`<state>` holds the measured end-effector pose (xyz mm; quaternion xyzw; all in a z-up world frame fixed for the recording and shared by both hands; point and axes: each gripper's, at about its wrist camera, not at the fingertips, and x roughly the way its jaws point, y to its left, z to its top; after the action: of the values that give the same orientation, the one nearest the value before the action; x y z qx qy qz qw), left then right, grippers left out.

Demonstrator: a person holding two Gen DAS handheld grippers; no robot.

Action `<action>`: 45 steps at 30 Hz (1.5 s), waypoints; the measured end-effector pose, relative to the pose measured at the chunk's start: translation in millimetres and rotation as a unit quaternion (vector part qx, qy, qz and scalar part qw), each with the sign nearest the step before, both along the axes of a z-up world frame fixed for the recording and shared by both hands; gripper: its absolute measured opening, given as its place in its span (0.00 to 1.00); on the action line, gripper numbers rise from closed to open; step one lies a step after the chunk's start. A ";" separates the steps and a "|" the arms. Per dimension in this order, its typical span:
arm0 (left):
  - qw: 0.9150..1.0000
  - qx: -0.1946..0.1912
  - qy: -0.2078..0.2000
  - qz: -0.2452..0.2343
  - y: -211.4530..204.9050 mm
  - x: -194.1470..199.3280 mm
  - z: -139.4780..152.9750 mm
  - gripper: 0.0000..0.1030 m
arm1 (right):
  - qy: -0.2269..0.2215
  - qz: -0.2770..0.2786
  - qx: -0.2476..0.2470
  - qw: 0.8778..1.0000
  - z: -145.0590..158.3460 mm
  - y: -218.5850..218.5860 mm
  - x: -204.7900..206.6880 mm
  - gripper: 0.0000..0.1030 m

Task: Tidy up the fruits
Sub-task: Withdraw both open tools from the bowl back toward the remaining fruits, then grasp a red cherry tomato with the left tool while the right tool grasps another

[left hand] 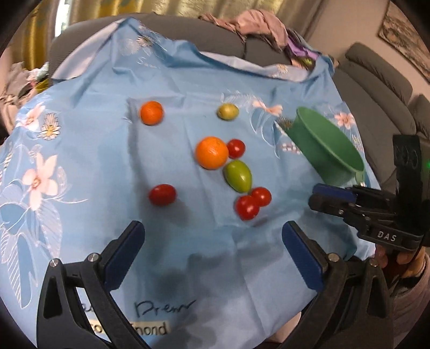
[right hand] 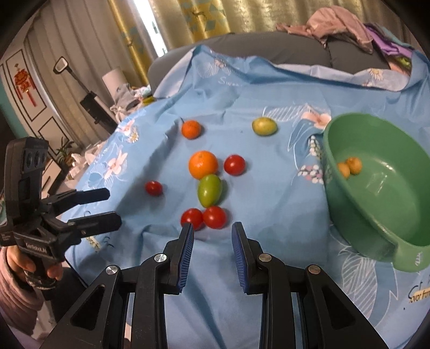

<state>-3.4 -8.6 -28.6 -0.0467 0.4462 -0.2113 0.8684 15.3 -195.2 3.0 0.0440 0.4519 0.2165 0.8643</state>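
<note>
Fruits lie on a blue floral cloth [left hand: 80, 139]: a large orange [left hand: 211, 152] [right hand: 203, 164], a small orange [left hand: 151, 112] [right hand: 191, 129], a green oval fruit [left hand: 238, 175] [right hand: 209, 190], a yellow-green fruit [left hand: 228, 111] [right hand: 264, 126], and several red tomatoes, two of them touching [left hand: 252, 203] [right hand: 207, 217]. A green bowl [left hand: 326, 146] [right hand: 381, 193] holds two small orange fruits [right hand: 349, 166]. My left gripper [left hand: 212, 241] [right hand: 107, 206] is open and empty. My right gripper [right hand: 212, 228] [left hand: 317, 194] is open and empty, just in front of the tomato pair.
A grey sofa [left hand: 376, 88] with a heap of clothes [right hand: 338, 21] stands behind the cloth. Curtains [right hand: 188, 18] and clutter on a side table [right hand: 121, 94] lie at the back left.
</note>
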 end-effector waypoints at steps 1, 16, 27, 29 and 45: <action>1.000 0.001 0.001 -0.009 -4.6 1.9 -1.3 0.99 | 0.006 0.000 -0.002 1.000 -3.7 -0.1 2.4 0.28; 0.995 0.073 0.017 -0.070 -47.7 30.9 -22.2 0.97 | 0.043 0.037 -0.004 0.998 -30.5 11.1 31.8 0.32; 0.992 0.091 0.026 -0.085 -54.5 45.9 -29.8 0.86 | 0.061 0.071 -0.010 0.996 -42.8 16.7 52.0 0.33; 0.991 0.094 0.028 -0.088 -54.7 47.2 -30.4 0.81 | 0.063 0.082 -0.011 0.995 -43.3 19.1 54.9 0.33; 0.990 0.092 0.045 -0.096 -58.7 56.1 -38.8 0.67 | 0.034 0.085 -0.006 0.996 -33.7 10.2 52.3 0.29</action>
<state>52.6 -67.3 -67.4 0.0665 0.5051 -0.2492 0.8236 67.6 -185.0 -30.7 0.0073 0.4846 0.2850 0.8270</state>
